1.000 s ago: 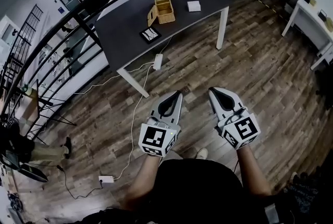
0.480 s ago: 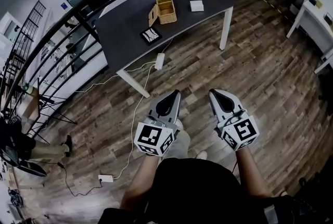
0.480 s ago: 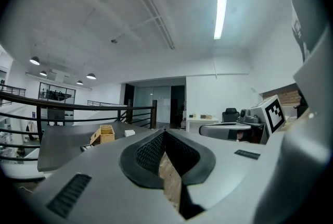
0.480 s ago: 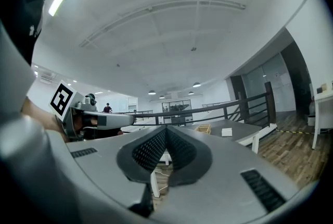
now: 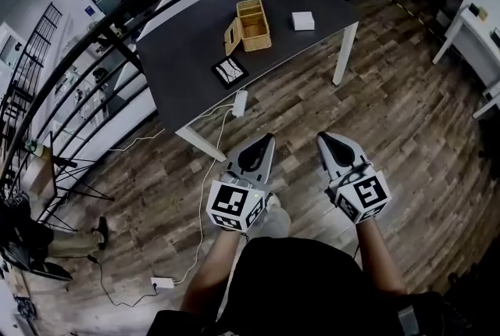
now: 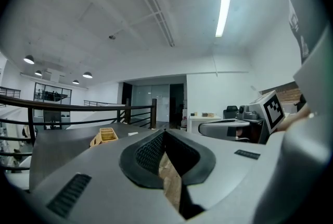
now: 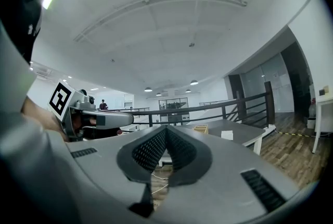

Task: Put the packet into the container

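Observation:
A small white packet point(image 5: 302, 20) lies on the dark grey table point(image 5: 195, 53) near its right end. To its left stands an open wicker container point(image 5: 254, 25) with its lid hanging at the side. Both grippers are held low over the wooden floor, well short of the table. My left gripper point(image 5: 268, 139) is shut with nothing in it, and my right gripper point(image 5: 321, 137) is shut and empty too. The container point(image 6: 106, 134) shows far off in the left gripper view. The right gripper view shows the packet point(image 7: 227, 135) and the container point(image 7: 201, 128) on the table.
A black-framed card point(image 5: 229, 71) lies on the table's near side. A power strip point(image 5: 240, 102) and white cables hang below the table; an adapter point(image 5: 163, 282) lies on the floor. A black railing point(image 5: 86, 61) runs behind the table. White desks point(image 5: 476, 22) stand at right.
The table with the packet and container has come closer and shifted slightly right in the head view. Both grippers stay shut and side by side.

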Demonstrator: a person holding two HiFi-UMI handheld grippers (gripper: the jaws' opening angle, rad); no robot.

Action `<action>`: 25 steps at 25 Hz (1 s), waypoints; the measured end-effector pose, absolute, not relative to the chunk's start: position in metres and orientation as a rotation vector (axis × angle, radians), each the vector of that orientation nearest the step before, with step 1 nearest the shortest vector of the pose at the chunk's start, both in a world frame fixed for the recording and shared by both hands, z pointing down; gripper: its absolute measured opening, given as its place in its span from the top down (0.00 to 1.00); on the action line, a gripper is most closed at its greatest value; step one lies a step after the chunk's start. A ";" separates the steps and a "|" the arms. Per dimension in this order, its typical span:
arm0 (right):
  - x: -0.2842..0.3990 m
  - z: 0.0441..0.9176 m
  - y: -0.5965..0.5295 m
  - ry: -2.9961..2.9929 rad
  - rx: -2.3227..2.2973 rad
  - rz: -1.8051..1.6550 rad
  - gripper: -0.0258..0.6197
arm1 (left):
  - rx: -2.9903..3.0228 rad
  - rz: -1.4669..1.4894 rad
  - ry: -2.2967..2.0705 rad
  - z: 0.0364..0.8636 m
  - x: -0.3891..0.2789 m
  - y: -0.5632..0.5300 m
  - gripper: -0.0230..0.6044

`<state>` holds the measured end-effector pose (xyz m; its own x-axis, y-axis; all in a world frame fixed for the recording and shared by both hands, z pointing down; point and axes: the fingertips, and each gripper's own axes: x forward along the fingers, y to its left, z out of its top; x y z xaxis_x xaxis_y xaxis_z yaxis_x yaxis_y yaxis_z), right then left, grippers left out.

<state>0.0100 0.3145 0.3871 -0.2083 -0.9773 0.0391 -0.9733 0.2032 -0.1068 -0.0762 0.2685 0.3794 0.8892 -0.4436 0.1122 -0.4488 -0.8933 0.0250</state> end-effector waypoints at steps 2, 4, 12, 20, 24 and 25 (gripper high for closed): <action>0.006 0.390 0.292 2.428 -1.955 -0.202 0.95 | 3.002 0.165 -0.700 0.380 -0.078 0.243 0.95; 0.002 0.393 0.270 2.452 -1.954 -0.235 0.95 | 3.005 0.172 -0.690 0.380 -0.079 0.219 0.95; -0.001 0.389 0.192 2.436 -2.021 -0.204 0.95 | 2.999 0.166 -0.648 0.384 -0.084 0.143 0.95; -0.009 0.392 0.144 2.410 -2.050 -0.172 0.95 | 2.982 0.156 -0.633 0.397 -0.093 0.094 0.95; -0.009 0.394 0.128 2.425 -2.042 -0.171 0.95 | 2.971 0.147 -0.639 0.399 -0.093 0.076 0.95; -0.009 0.396 0.125 2.436 -2.040 -0.189 0.95 | 2.968 0.145 -0.640 0.399 -0.093 0.072 0.95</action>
<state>-0.0087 0.1245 0.3962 -0.1779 -0.9781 0.1081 -0.9830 0.1717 -0.0643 -0.0929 0.0720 0.3987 0.9070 -0.4053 0.1144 -0.4150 -0.9064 0.0788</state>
